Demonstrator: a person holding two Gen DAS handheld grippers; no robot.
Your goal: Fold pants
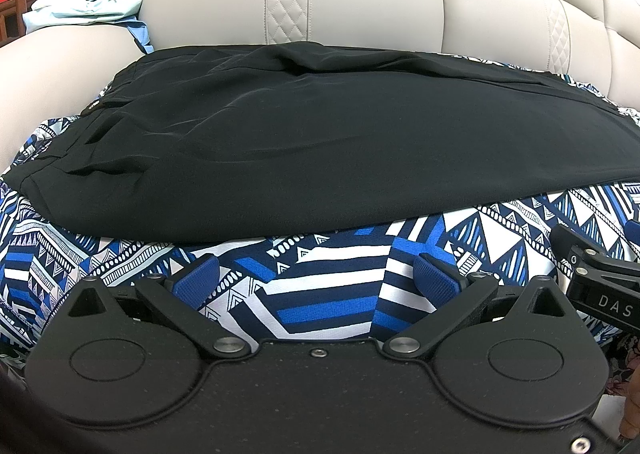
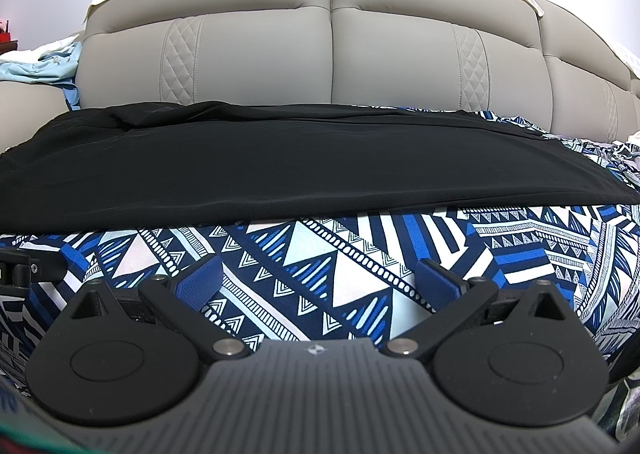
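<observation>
Across the sofa seat, on a blue-and-white patterned cloth (image 1: pixel 320 294), the black pants (image 1: pixel 300 141) lie flat and lengthwise, waistband with its pleats toward the left in the left wrist view, legs running off to the right. They look already doubled leg on leg, though I can't be sure from here. The left claw (image 1: pixel 316 282) hovers just short of the near edge, fingers spread wide, gripping nothing. The right claw (image 2: pixel 320 282) does the same, released and empty, low over the cloth and beside its partner, whose body peeks in at the frame's edge.

So the step in hand, as I read it, is the approach for a grab. To do it well, each claw wants to slide in low and pinch only the black fabric, not the patterned cloth beneath; that is the real risk, since both layers sit touching. The right should travel out toward the leg ends (image 2: pixel 600 189), the left toward the waistband (image 1: pixel 68 141), so the fold comes over evenly. That thin, slippery-looking fabric will sag, so a deep bite helps.

The grey sofa back (image 2: pixel 332 53) stands close behind.
</observation>
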